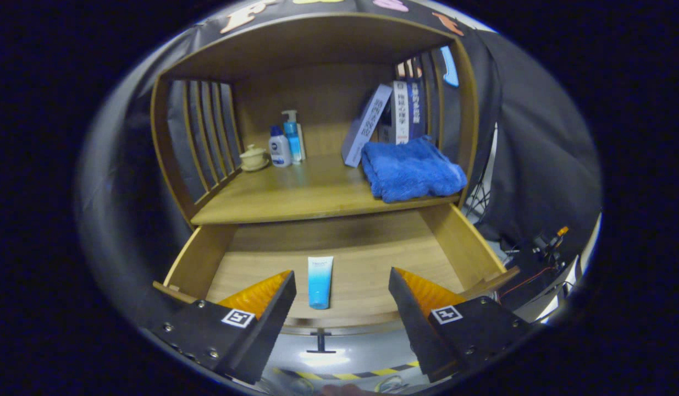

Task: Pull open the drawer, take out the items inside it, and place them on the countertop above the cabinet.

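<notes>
Blue-white tube [320, 281] flat in pulled-open wooden drawer [460, 247], cap toward front.

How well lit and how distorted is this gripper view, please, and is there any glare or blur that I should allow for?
Gripper view: strong fisheye bending, so the cabinet bows outward; light is dim and even, with a shadow band across the back of the open drawer; a bright glare patch lies on the floor below the drawer handle; the tube looks sharp between the open gripper fingers; the rim is soft.

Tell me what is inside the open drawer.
One tube lies on the drawer floor, between the open jaws of the gripper. The shelf above hides the drawer's back.
</notes>
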A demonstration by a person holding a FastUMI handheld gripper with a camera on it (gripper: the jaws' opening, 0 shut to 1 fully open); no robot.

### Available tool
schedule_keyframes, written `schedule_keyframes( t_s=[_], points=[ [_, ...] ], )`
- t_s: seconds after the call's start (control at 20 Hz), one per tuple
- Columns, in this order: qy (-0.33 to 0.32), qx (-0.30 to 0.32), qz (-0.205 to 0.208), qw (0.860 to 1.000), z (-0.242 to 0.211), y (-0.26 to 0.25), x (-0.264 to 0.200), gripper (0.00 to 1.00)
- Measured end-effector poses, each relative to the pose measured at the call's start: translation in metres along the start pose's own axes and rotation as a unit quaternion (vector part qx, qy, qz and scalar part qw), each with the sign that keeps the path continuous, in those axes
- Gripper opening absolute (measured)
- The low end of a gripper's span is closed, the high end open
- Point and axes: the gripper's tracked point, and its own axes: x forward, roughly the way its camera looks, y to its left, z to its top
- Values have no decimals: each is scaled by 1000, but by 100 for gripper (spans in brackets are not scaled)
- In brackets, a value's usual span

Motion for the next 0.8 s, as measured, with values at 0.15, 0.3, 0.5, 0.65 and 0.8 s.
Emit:
schedule_keyframes(
  t_s=[0.15,0.3,0.5,0.65,0.8],
  points=[
    [78,-7,18,997,-9,19,32,100],
    [143,-9,2,990,-29,25,70,100],
    [225,-14,-8,974,-60,31,99,100],
    [275,9,-53,960,-74,23,109,87],
    [287,17,-50,957,-78,22,118,58]
  ],
)
